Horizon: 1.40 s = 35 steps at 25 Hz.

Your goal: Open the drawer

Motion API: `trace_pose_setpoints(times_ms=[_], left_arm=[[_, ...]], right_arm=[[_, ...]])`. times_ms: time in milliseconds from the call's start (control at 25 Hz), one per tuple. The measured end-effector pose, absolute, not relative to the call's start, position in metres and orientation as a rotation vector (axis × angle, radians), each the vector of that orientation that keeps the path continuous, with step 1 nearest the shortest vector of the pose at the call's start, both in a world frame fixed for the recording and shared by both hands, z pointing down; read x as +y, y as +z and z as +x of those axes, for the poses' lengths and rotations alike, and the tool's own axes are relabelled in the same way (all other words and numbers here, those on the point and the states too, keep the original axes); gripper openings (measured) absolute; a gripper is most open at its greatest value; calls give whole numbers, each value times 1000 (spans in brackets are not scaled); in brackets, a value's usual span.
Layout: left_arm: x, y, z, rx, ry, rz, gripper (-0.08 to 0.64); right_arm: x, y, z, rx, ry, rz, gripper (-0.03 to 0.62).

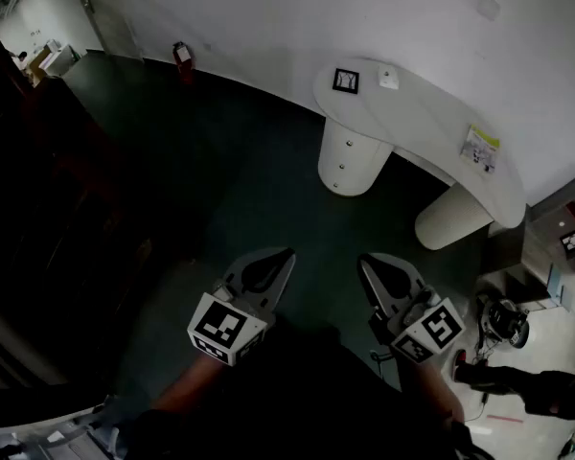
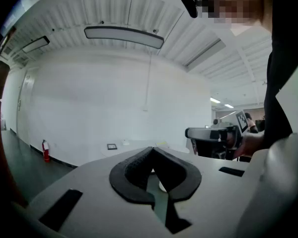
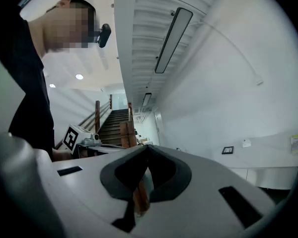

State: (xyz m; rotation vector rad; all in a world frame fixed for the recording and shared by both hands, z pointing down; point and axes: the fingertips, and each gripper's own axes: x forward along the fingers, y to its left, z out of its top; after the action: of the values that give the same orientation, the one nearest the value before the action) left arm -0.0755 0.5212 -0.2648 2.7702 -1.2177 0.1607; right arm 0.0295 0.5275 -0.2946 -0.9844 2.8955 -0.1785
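Left gripper [image 1: 287, 255]: clenched, empty.
Right gripper [image 1: 365, 260]: clenched, empty.
Drawer pedestal [image 1: 349, 157]: under table [image 1: 431, 113] left end, 3 knobs, well apart from both grippers.

White counter [image 1: 431, 113], white wall [image 1: 268, 17]. Dark green floor [image 1: 230, 180]. Red fire extinguisher [image 1: 182, 57]. Black-white square marks on left hand-held gripper [image 1: 282, 256], right hand-held gripper [image 1: 367, 261].
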Motion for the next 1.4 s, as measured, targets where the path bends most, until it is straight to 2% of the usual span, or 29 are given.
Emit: trace_pose_setpoints(times_ms=[560,800,1400], left_arm=[[521,-268,-144,-1187,159,2823,12],[511,-258,-161,-1193,165,2788,12],[364,-234,-165,-1167,263,2714,11]], right_arm=[[526,-290,-46,2902,-212,-988,15],[514,-293,-52,2892,-202,-992,17],[355,-267,-60,2868,-330,-920,17]])
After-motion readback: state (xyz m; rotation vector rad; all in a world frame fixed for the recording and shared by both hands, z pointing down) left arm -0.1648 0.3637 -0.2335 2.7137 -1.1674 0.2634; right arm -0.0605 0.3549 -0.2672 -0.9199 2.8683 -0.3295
